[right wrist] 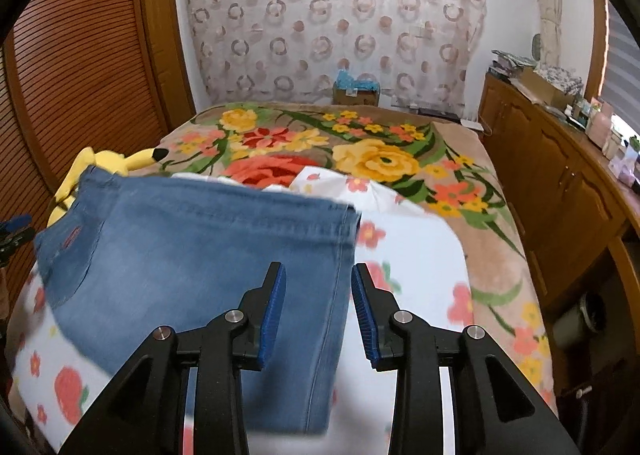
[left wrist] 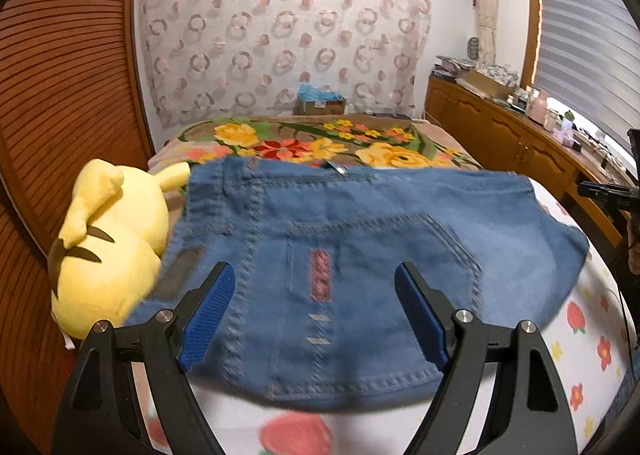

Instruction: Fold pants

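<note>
Folded blue jeans point(left wrist: 360, 255) lie on the bed, back pocket and waistband up in the left wrist view. My left gripper point(left wrist: 316, 291) is open wide and empty above the waist end, its blue pads point(left wrist: 208, 315) either side of the pocket. In the right wrist view the jeans point(right wrist: 200, 267) show their folded leg end and right seam. My right gripper point(right wrist: 318, 287) is open and empty over that right edge. The right gripper also shows at the far right of the left wrist view point(left wrist: 608, 191).
A yellow plush toy point(left wrist: 108, 251) lies against the jeans' left side, next to the wooden louvred door point(left wrist: 60, 95). The bed has a white fruit-print sheet point(right wrist: 420, 247) and a floral blanket point(right wrist: 360, 151) beyond. A wooden cabinet point(right wrist: 560, 183) runs along the right.
</note>
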Motion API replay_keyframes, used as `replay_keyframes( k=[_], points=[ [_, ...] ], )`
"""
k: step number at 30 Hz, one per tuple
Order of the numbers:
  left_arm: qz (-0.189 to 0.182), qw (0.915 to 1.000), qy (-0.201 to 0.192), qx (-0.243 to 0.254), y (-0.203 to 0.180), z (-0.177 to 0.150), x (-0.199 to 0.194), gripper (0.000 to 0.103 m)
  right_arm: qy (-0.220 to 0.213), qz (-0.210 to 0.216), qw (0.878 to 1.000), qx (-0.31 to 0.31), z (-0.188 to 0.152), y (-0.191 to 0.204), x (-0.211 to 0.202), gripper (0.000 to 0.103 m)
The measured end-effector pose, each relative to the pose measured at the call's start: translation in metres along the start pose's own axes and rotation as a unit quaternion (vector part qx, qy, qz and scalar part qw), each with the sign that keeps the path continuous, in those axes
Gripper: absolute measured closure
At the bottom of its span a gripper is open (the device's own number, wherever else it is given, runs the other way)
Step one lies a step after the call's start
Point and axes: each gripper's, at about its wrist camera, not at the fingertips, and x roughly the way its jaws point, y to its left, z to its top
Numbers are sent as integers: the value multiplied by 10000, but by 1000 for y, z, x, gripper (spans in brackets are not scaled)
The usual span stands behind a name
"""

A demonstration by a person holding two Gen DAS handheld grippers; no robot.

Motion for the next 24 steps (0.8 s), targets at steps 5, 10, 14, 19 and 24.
replay_keyframes(
  k=[5, 10, 14, 19, 24],
  points=[
    [-155, 9997, 145, 98, -16, -18, 4, 20, 196, 72, 9996, 164, -21, -5, -14, 63],
    [-257, 9991, 265, 207, -25, -26, 9, 20, 456, 74, 9986, 259, -36, -9, -9, 62],
    [-271, 9987, 348, 270, -29, -30, 13, 20, 581, 47, 9975, 410, -38, -13, 2, 58],
    [-211, 9978, 558, 300, -29, -37, 25, 20, 796, 158, 9952, 544, -40, -15, 18, 57],
    [-228, 9970, 685, 293, -29, -38, 29, 20, 1012, 140, 9935, 509, -36, -9, 34, 57]
  ],
)
